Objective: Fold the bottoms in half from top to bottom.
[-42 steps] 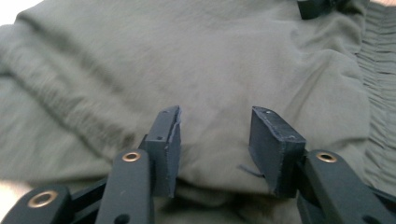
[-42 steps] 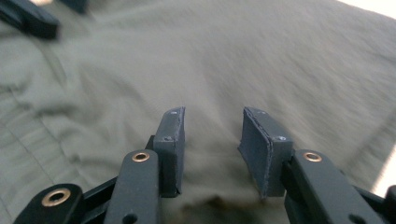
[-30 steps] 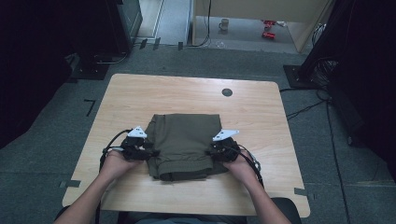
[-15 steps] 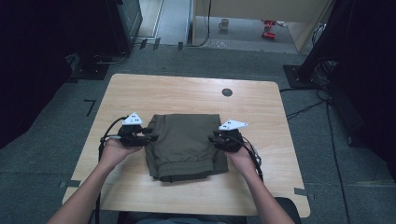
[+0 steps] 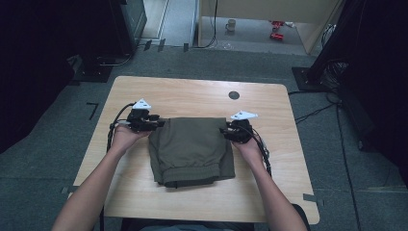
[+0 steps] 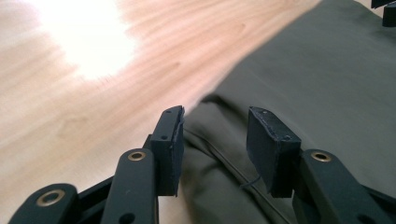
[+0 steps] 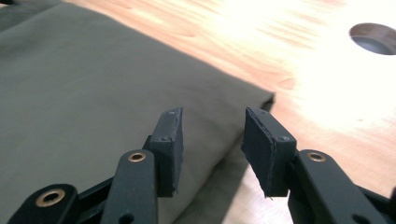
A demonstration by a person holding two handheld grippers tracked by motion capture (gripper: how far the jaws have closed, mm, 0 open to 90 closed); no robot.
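Grey floor runs all around a light wooden table (image 5: 144, 91) with round corners. Dark curtains hang at both sides of the room, and far back on the floor sit a mug (image 5: 231, 24) and something red (image 5: 275, 30) that is too small to make out.

A small round hole (image 5: 234, 95) is cut in the table near its far edge. Bare wood lies open between that far edge and the cloth, and along the left and right edges too. A smaller strip of wood is open at the near edge.

A folded, dark green piece of clothing (image 5: 190, 149) lies flat in the middle of the table. It looks like soft, smooth cloth, folded into a shape close to a square. A thick band runs along its near end. Which kind of clothing it is cannot be told.

The left gripper (image 5: 156, 123) sits at the far left corner of the cloth, and the left hand (image 5: 126, 135) holds it. In the left gripper view its two black jaws stand apart with a wide gap, low over a seam and a loose thread. They hold nothing.

The right gripper (image 5: 225, 131) sits at the far right corner of the cloth, held by the right hand (image 5: 247, 146). In the right gripper view its jaws are also spread wide over the folded edge, gripping nothing. Bright light washes out the wood behind them.

Both arms are cut off at the bottom of the high view.
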